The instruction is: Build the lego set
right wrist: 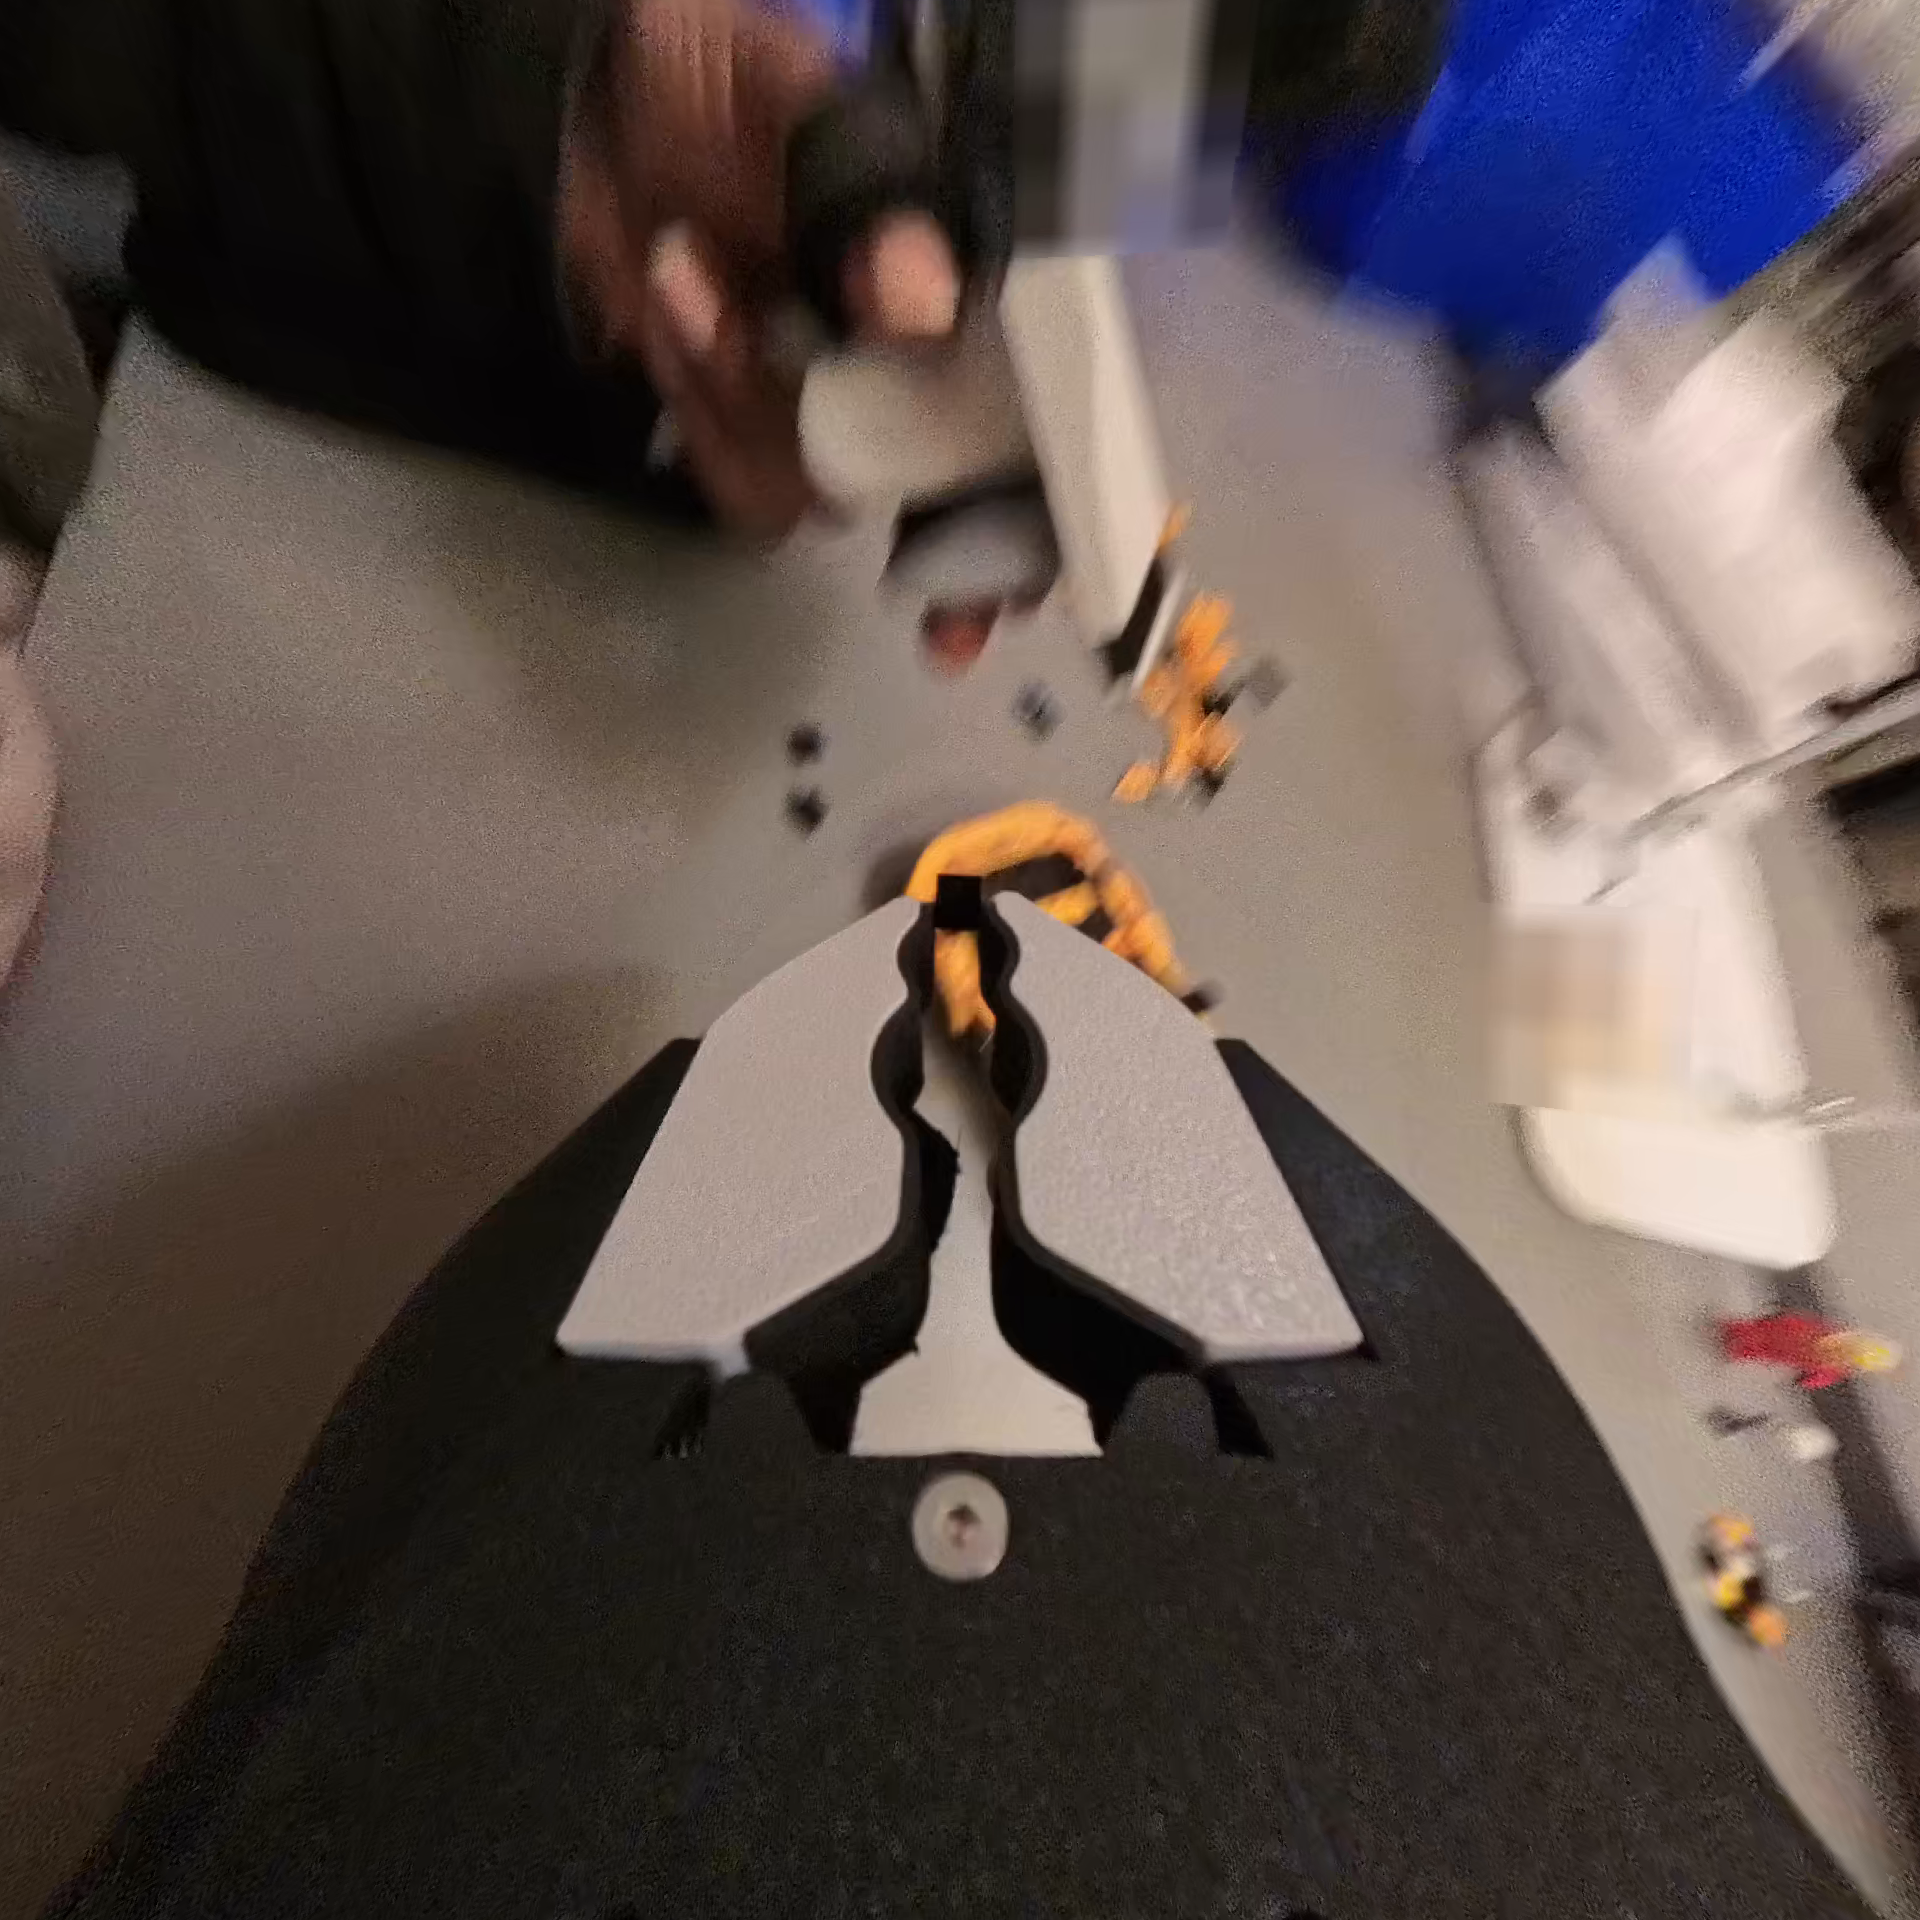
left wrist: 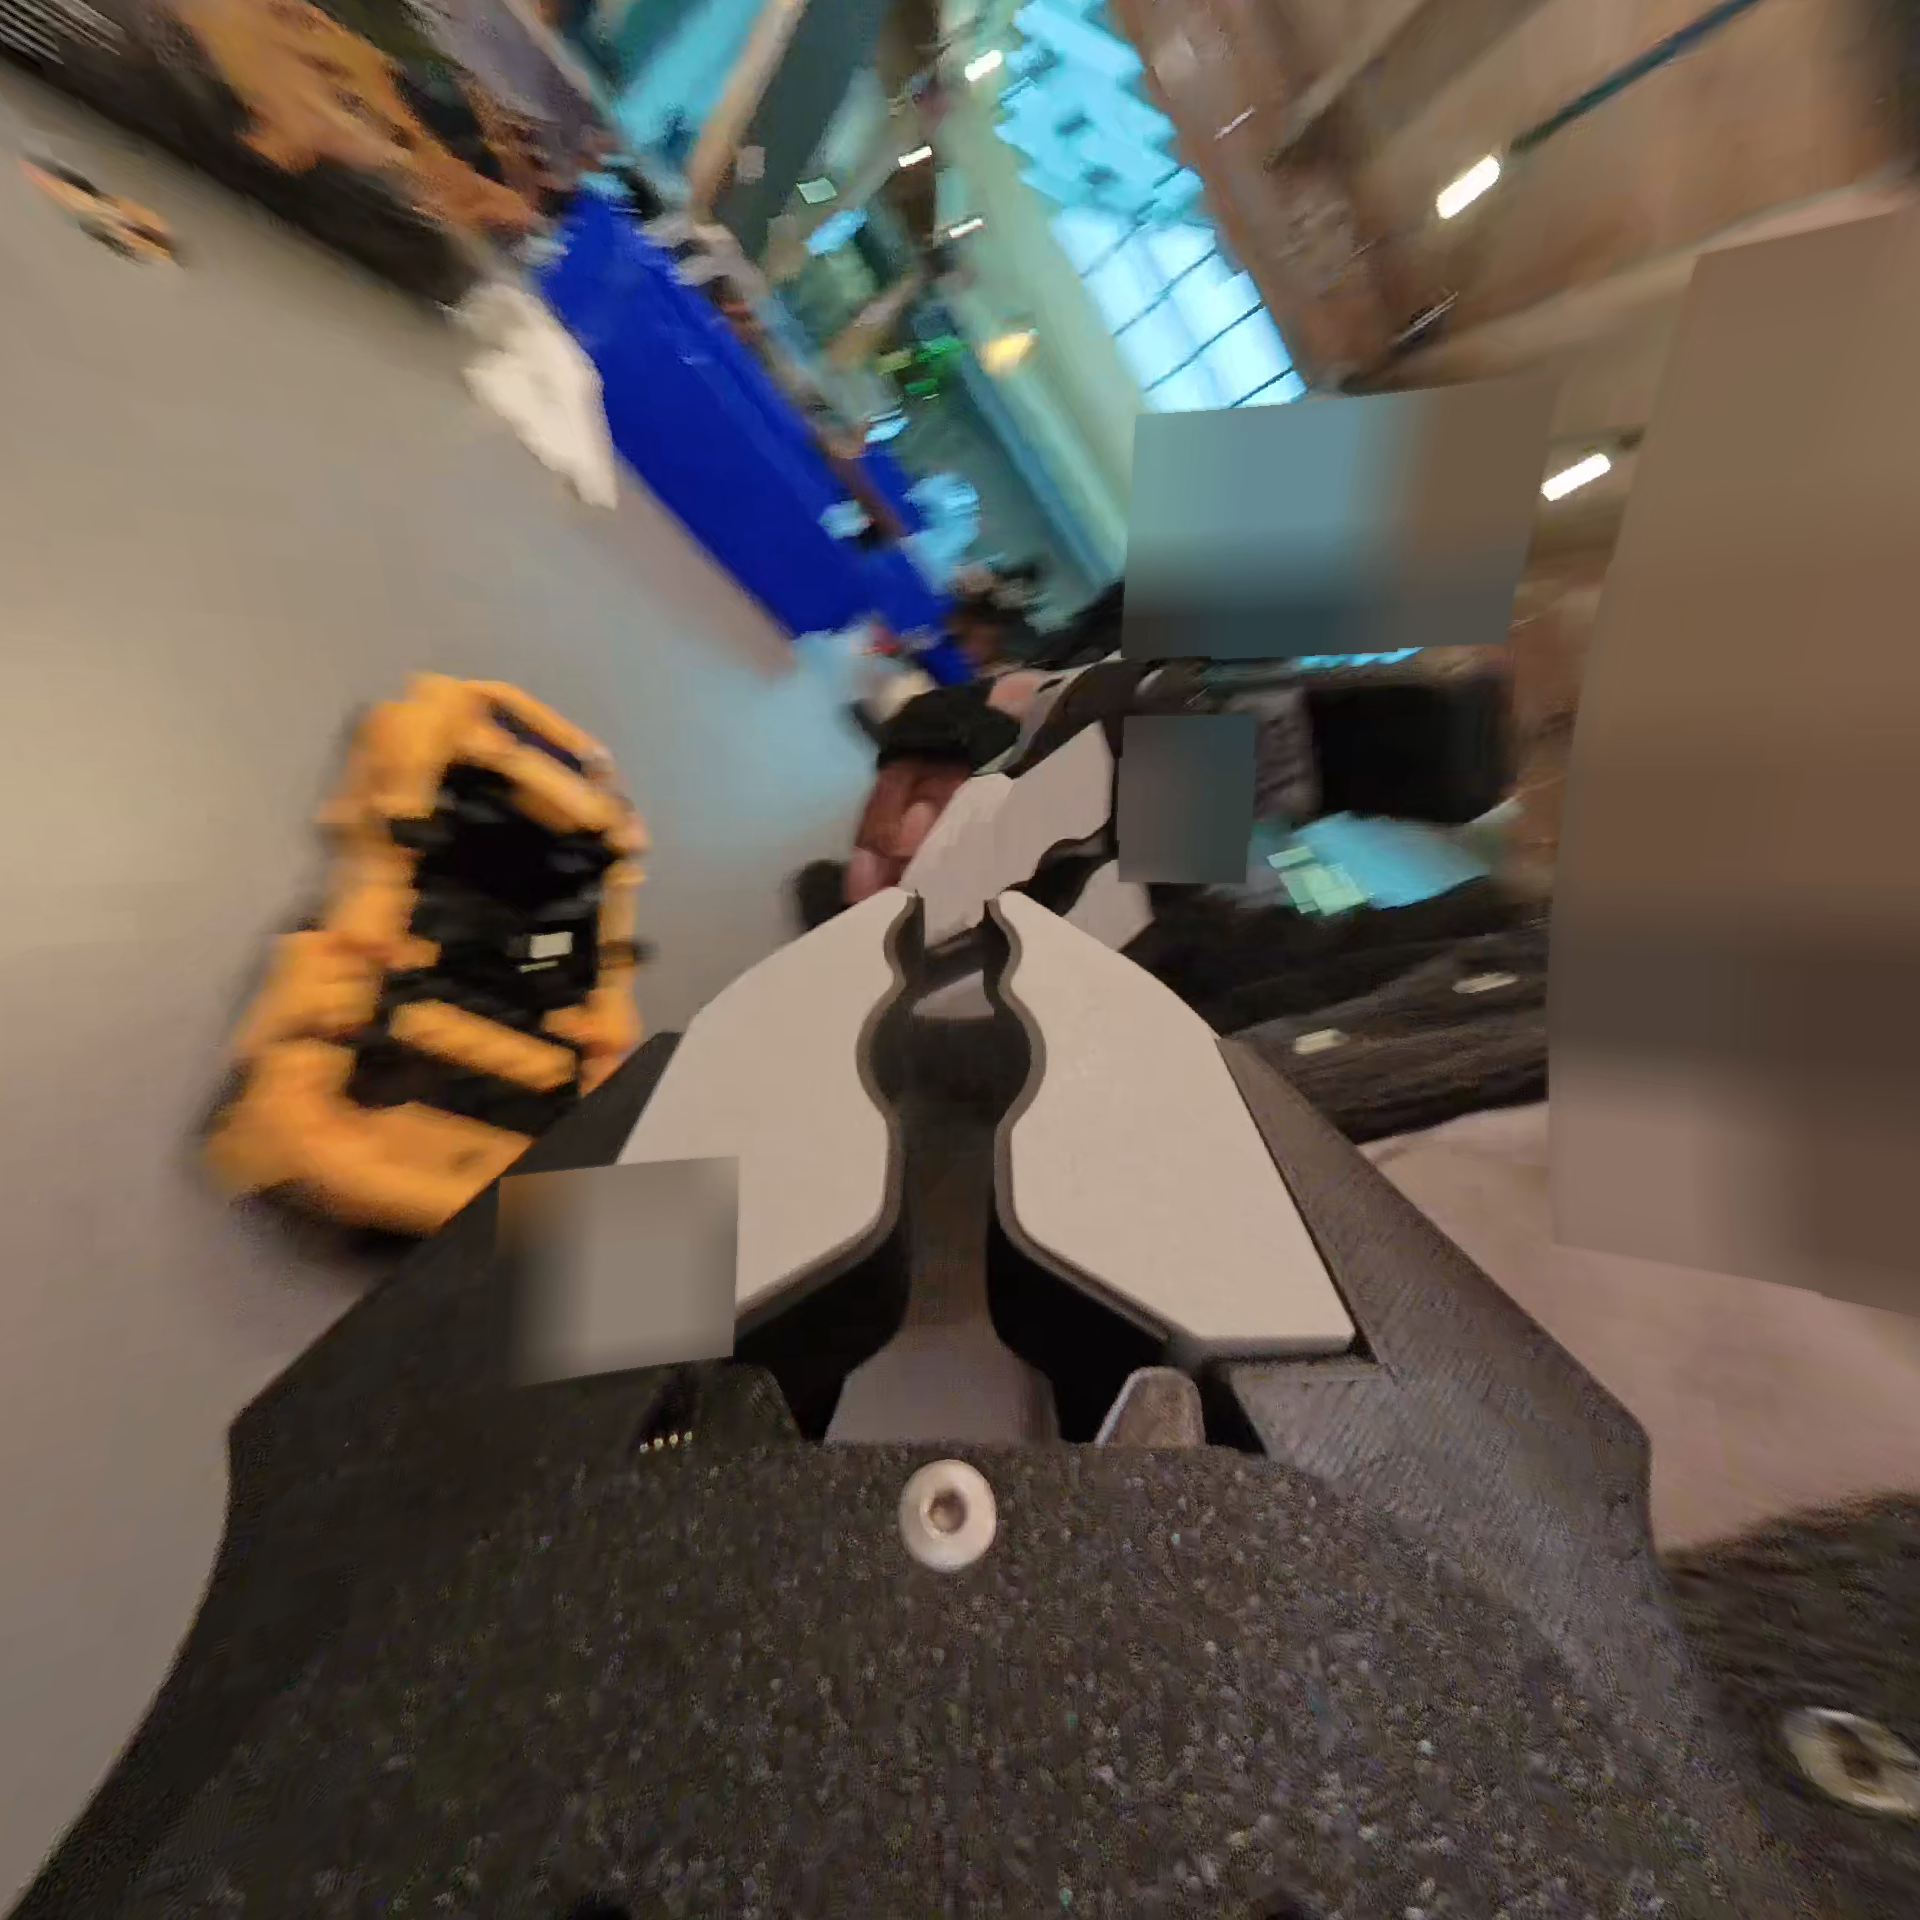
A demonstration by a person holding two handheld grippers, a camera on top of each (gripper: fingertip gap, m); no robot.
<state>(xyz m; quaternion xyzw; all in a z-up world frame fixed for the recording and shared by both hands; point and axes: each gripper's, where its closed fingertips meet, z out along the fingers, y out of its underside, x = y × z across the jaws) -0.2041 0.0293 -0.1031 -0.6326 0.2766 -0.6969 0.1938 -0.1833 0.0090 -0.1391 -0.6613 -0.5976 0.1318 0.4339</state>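
Observation:
Both views are motion-blurred. In the right wrist view my right gripper [right wrist: 958,904] is shut on a small black lego piece [right wrist: 958,900] held at its fingertips. It hovers just above and before the yellow-orange lego model [right wrist: 1039,847] on the grey table [right wrist: 364,779], which its fingers partly hide. In the left wrist view the same yellow and black model [left wrist: 436,956] lies on the table to the left of my left gripper [left wrist: 956,909]. Its jaws stand nearly together with only a narrow gap, and I see nothing between them.
Loose orange pieces [right wrist: 1184,707] and small black pieces [right wrist: 805,774] lie beyond the model. White trays [right wrist: 1662,935] stand at the right, with red pieces [right wrist: 1787,1345] in front. A hand [right wrist: 727,260] holds the other gripper at the far side. The lego box [left wrist: 312,135] stands at the back.

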